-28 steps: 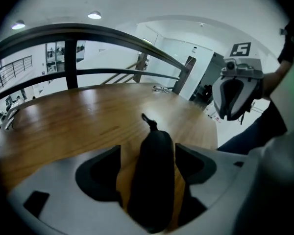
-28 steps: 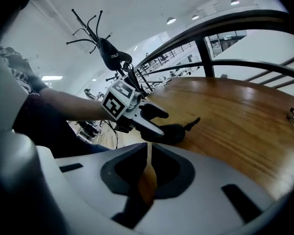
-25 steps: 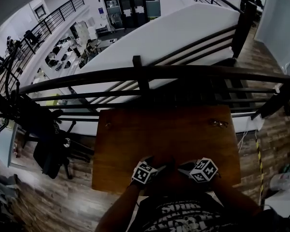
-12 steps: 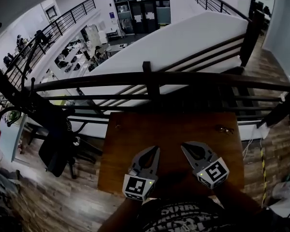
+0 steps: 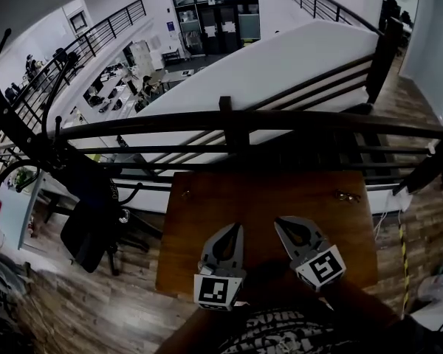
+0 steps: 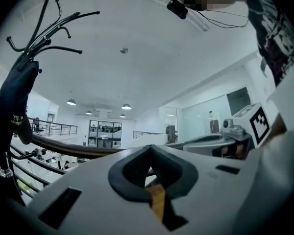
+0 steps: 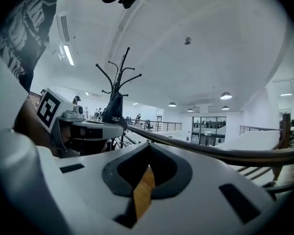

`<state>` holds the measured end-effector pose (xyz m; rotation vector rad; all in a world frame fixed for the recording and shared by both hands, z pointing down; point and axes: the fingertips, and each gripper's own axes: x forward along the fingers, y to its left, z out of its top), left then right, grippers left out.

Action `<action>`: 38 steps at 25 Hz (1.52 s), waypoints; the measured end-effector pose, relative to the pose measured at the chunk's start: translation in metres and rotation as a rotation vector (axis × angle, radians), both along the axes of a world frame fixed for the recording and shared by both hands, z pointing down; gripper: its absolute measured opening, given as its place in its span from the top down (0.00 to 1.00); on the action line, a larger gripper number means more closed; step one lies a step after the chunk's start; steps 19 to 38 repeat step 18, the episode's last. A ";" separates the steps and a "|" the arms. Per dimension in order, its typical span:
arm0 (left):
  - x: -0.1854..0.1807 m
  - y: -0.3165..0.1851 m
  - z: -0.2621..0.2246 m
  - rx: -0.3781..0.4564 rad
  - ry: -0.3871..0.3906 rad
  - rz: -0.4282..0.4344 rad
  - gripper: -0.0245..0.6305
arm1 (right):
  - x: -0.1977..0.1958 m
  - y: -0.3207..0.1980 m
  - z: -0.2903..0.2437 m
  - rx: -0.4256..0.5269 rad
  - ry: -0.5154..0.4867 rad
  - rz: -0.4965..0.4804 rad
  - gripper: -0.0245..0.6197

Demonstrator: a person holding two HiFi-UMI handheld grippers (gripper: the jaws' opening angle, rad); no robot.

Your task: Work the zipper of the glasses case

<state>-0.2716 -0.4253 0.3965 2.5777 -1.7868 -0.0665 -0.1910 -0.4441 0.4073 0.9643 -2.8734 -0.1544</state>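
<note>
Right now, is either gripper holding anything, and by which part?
Nothing is held: the left gripper and the right gripper both hover shut and empty over the wooden table.

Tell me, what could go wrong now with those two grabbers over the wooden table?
The small object lies near the wooden table's far edge, beside the railing; a bump might send it off toward the floor below. Also, no glasses case shows anywhere, and the left gripper and right gripper are both shut and empty, so they may have nothing to work on.
</note>
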 end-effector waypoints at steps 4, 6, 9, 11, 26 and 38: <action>-0.004 0.000 0.001 0.001 -0.010 0.032 0.95 | -0.009 0.000 0.006 -0.023 0.011 0.016 0.96; -0.005 0.000 0.004 -0.008 -0.022 0.052 0.95 | -0.013 0.000 0.009 -0.029 0.021 0.026 0.96; -0.010 -0.002 0.006 -0.015 -0.008 0.072 0.95 | -0.019 0.000 0.008 -0.024 0.025 0.046 0.96; -0.015 -0.003 0.006 -0.014 0.014 0.083 0.95 | -0.024 0.000 0.007 -0.018 0.032 0.061 0.96; -0.033 -0.002 0.020 -0.026 -0.017 0.144 0.95 | -0.043 0.007 0.016 -0.047 0.055 0.103 0.96; -0.033 -0.002 0.020 -0.026 -0.017 0.144 0.95 | -0.043 0.007 0.016 -0.047 0.055 0.103 0.96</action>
